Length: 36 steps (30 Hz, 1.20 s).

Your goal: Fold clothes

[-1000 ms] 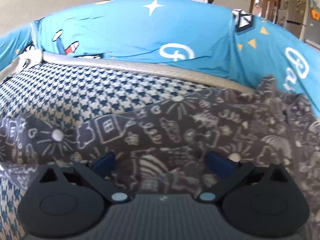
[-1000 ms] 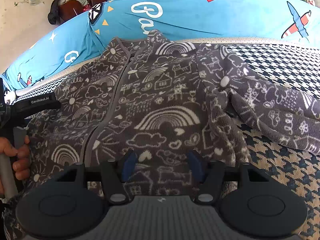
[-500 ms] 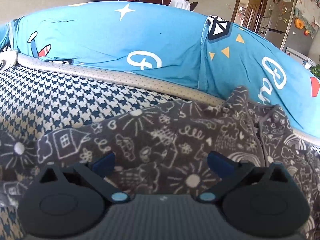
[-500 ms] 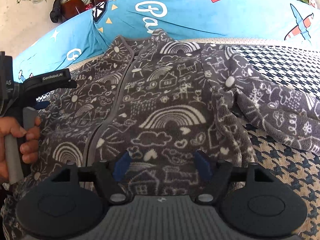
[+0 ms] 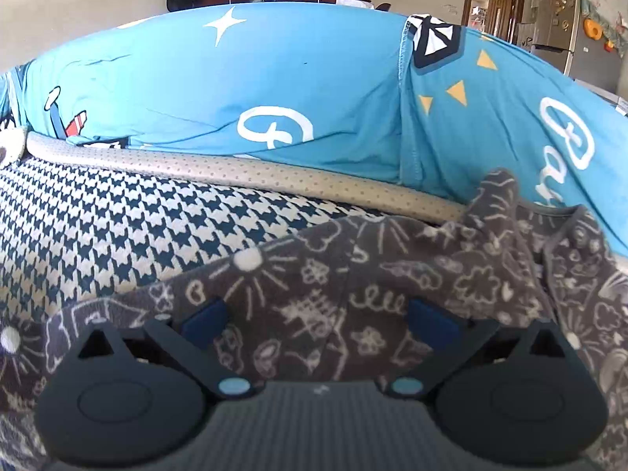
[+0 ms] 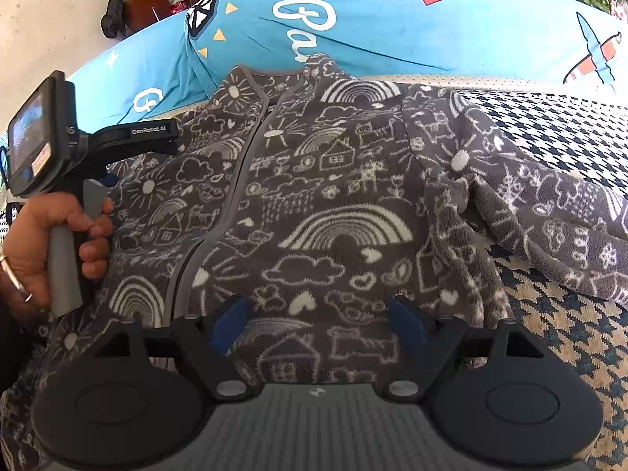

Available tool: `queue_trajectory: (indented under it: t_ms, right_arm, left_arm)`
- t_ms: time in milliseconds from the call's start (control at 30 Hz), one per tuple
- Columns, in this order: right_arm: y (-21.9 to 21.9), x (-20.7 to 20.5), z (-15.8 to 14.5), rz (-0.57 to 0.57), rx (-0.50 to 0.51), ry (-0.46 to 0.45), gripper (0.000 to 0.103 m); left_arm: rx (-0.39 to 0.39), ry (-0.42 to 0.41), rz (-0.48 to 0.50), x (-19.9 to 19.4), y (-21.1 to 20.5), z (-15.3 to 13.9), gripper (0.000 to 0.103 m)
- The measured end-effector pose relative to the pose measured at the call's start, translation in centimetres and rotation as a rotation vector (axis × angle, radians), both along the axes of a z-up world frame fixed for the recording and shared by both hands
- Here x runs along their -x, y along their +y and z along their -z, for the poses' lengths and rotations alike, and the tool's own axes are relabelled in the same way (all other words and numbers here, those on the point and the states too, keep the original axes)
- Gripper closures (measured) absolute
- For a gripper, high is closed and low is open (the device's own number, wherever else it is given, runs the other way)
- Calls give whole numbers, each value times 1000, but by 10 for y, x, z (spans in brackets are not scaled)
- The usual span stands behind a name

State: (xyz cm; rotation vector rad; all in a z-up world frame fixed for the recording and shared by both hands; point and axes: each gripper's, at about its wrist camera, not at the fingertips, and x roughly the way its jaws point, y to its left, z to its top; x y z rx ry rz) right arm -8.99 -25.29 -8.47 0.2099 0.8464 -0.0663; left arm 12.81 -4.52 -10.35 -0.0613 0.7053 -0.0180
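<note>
Bright daylight, soft shadows, strong fisheye bending toward all edges, dark vignette at the corners, near foreground at 6 o'clock slightly soft

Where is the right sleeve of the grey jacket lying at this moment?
In the right wrist view the sleeve stretches out to the right of the jacket body, over the houndstooth cover, below the blue cushion.

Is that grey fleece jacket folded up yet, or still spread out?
Mostly spread out: the jacket lies front up on the checked cover, one sleeve stretched sideways.
</note>
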Motion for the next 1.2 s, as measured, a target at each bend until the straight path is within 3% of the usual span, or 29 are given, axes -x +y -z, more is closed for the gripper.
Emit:
queue_trajectory:
  t_ms: [300, 700, 967, 1200]
  right_arm:
    - [2, 1, 0, -14, 7, -6, 18]
    - [-8, 5, -7, 0, -50, -11, 13]
    - [-20, 16, -26, 48, 53, -100, 13]
    - [-49, 26, -38, 156, 69, -141, 13]
  left_arm:
    - [-26, -11, -55, -18, 5, 2, 0]
    - [84, 34, 35, 13, 13, -19, 0]
    - [76, 58, 116, 69, 15, -31, 0]
    - [66, 45, 200, 125, 19, -39, 0]
